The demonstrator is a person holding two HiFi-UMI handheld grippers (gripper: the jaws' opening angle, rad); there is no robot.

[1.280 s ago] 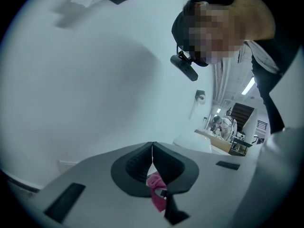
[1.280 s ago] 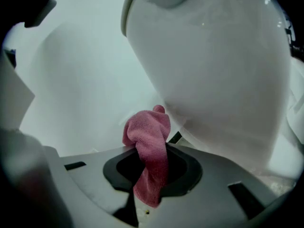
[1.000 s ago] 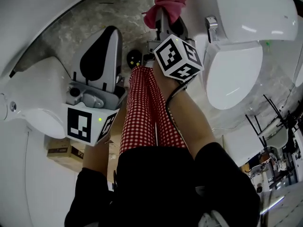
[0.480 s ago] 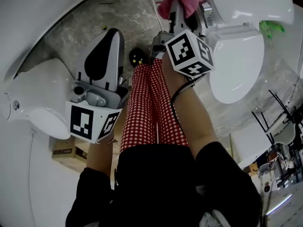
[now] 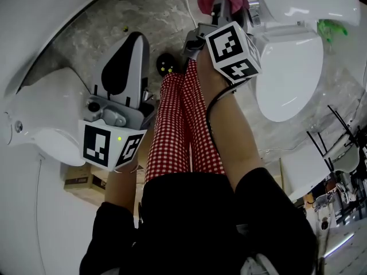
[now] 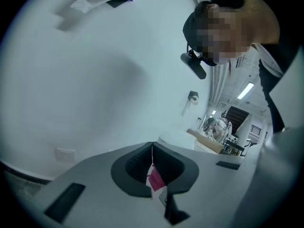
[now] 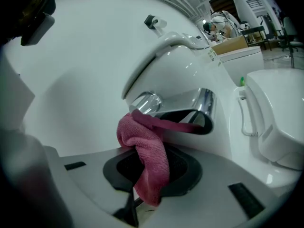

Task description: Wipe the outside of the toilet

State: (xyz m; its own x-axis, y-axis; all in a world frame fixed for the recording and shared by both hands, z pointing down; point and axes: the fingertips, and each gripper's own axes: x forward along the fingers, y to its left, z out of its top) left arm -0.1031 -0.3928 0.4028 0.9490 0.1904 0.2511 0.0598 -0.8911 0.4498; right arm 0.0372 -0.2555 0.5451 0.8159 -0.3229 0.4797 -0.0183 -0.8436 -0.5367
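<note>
White wall [image 7: 71, 56] behind; cloth [image 7: 145, 148] clamped in right hand-held gripper [image 7: 152, 172] at flush lever [image 7: 147, 102].
Left hand-held gripper [image 6: 152, 167] closed, idle. Firm short strokes advised around lever base.

Cardboard box [image 5: 83, 180], marbled floor [image 5: 143, 16]

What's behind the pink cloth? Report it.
A chrome flush handle on the white toilet tank. The pink cloth, clamped in the right gripper, covers part of it.
</note>
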